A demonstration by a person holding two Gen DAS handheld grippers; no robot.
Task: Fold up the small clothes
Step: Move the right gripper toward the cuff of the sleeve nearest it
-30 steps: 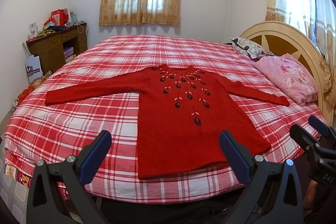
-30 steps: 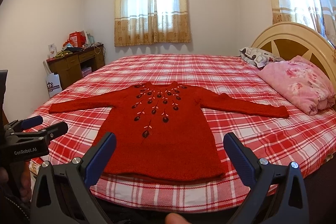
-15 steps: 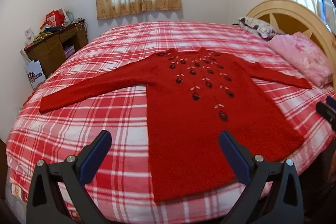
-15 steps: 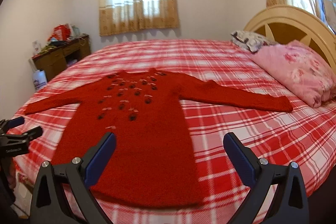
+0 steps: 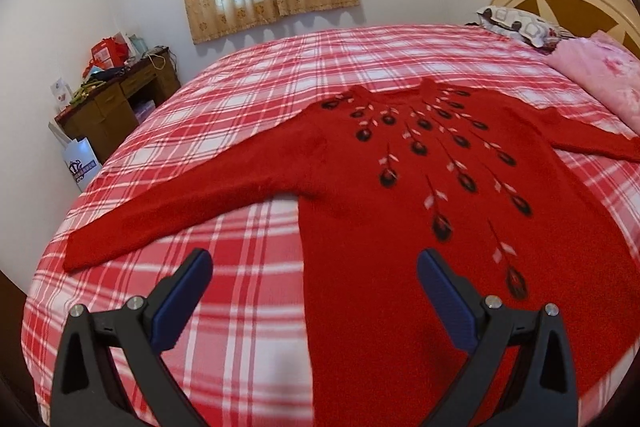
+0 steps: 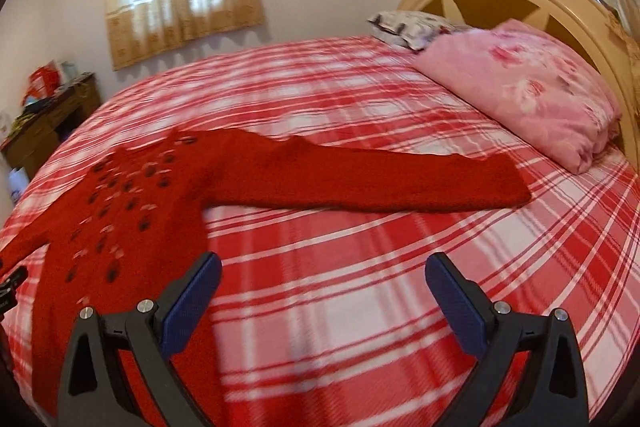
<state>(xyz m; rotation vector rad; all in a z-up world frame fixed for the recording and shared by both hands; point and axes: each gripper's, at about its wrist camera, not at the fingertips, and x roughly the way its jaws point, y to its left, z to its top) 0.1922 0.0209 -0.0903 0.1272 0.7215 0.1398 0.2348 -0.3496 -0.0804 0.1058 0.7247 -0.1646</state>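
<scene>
Red sweater (image 5: 400, 195) — spread flat, front up, sleeves out to both sides, on the red plaid bedspread (image 5: 240, 95). Left gripper (image 5: 314, 297) — held above the sweater's left body edge, below the sleeve, fingers spread wide, holding nothing. Right gripper (image 6: 324, 301) — above bare bedspread below the other sleeve (image 6: 380, 183), fingers likewise spread and empty; pink pillow (image 6: 528, 87) beyond.

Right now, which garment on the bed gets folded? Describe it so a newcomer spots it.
Start at the red-and-white plaid bedspread on the big round bed. Flat across it lies a fuzzy red long-sleeved sweater, sleeves outstretched. Dark teardrop embroidery fanning from its neckline distinguishes it from the pink floral folded quilt.
</scene>
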